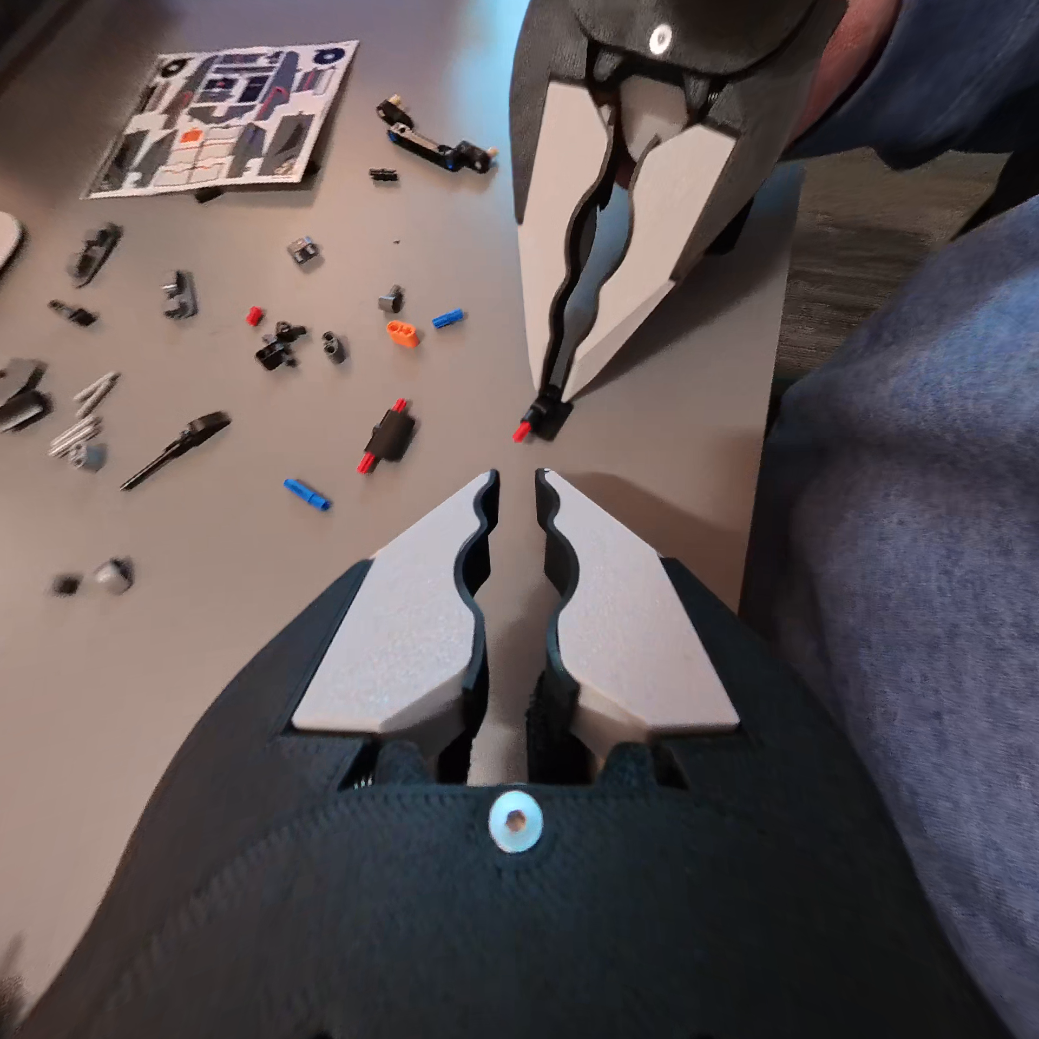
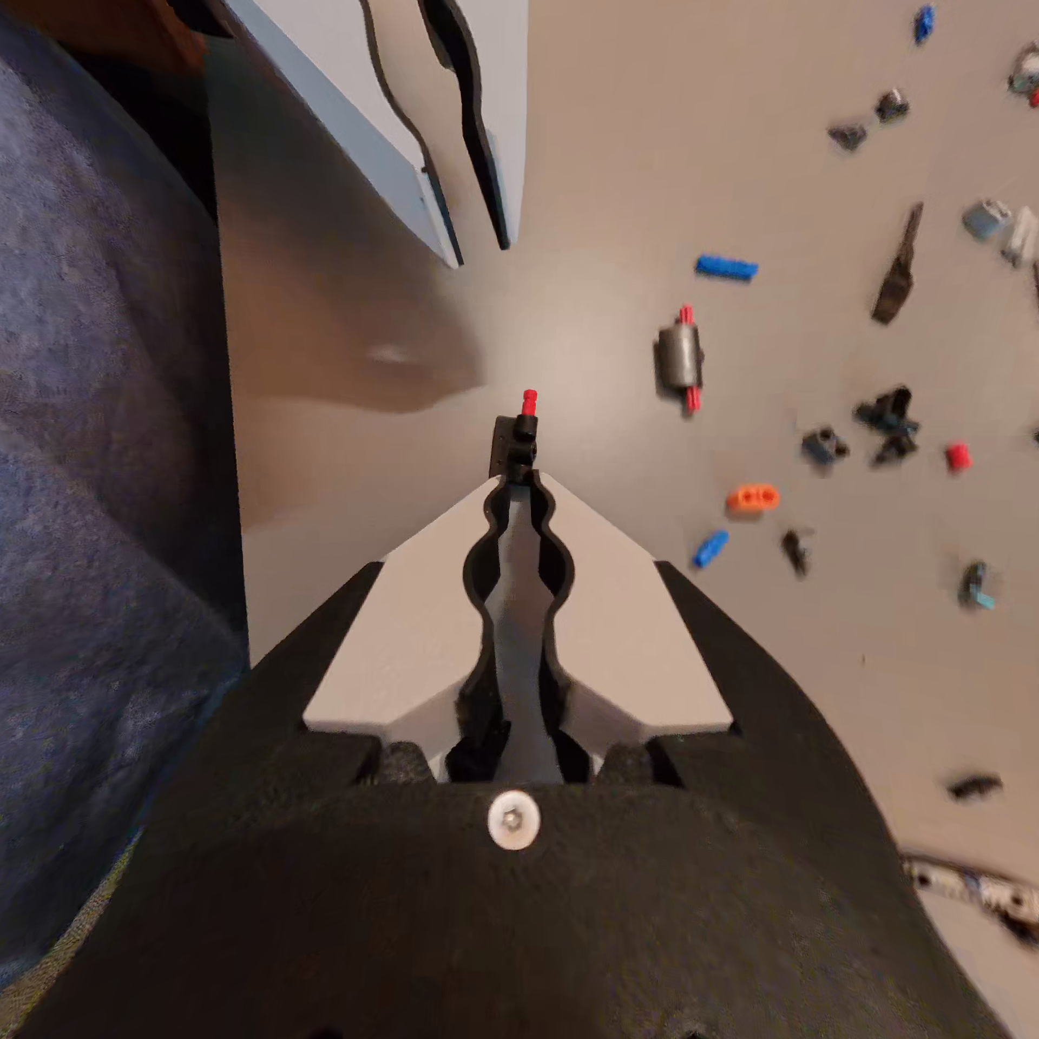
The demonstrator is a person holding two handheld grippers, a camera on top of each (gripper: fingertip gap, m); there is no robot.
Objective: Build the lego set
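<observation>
My right gripper (image 2: 517,478) is shut on a small black lego piece (image 2: 520,444) with a red pin (image 2: 529,400) sticking out of its far end. In the left wrist view the right gripper (image 1: 554,393) comes down from the top and holds that black piece (image 1: 545,419) low over the grey table (image 1: 646,506), red pin (image 1: 521,432) pointing towards my left gripper. My left gripper (image 1: 516,475) is open and empty, a short way from the pin. It also shows at the top of the right wrist view (image 2: 480,253), jaws apart.
Loose parts lie scattered on the table: a black block on a red axle (image 1: 388,436), blue pins (image 1: 306,493), an orange connector (image 1: 403,333), a long black assembly (image 1: 433,143), a sticker sheet (image 1: 225,118). The table edge (image 1: 776,337) and a person's blue-clad legs (image 1: 911,562) are close.
</observation>
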